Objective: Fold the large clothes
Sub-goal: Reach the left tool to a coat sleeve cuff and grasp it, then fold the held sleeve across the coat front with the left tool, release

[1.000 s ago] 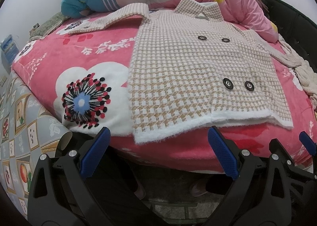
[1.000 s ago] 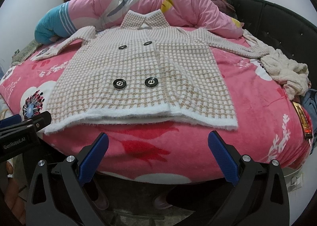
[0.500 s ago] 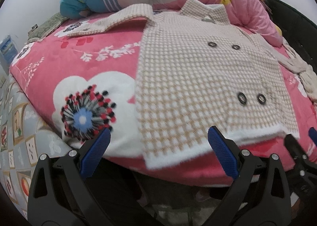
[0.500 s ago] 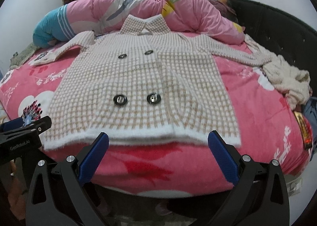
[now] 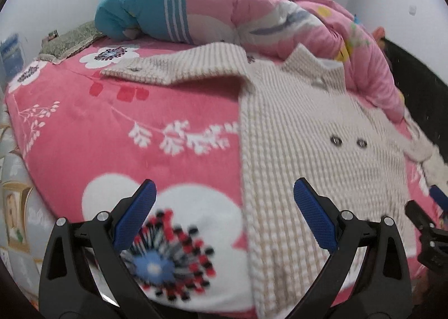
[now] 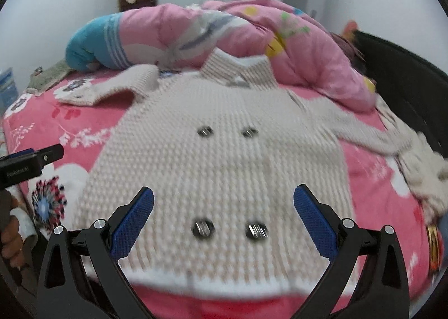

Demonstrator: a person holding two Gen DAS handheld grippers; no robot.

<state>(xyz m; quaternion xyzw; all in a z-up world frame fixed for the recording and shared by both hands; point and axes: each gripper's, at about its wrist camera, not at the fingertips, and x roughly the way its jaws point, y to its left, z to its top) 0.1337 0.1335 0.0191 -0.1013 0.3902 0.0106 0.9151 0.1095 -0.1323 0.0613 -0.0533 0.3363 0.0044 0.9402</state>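
A beige-and-white checked knit jacket (image 6: 224, 167) with dark buttons lies flat, front up, on the pink flowered bed; in the left wrist view the jacket (image 5: 316, 139) fills the right half. Its left sleeve (image 5: 182, 67) stretches out to the side, its right sleeve (image 6: 361, 128) runs toward the black headboard. My left gripper (image 5: 224, 212) is open over the jacket's left edge near the hem, with nothing between its fingers. My right gripper (image 6: 224, 215) is open above the lower front, by the two lower buttons (image 6: 229, 229). Both views are motion-blurred.
A rolled pink and blue quilt (image 6: 224, 36) lies behind the collar. A cream garment (image 6: 422, 167) is heaped at the right by the black headboard (image 6: 406, 72). The left gripper's tip (image 6: 33, 162) and a hand (image 6: 11, 232) show at the right wrist view's left edge.
Both grippers have moved forward from beyond the bed's edge to over the jacket's lower part; the hem now sits under or behind the fingers. Both stay open.
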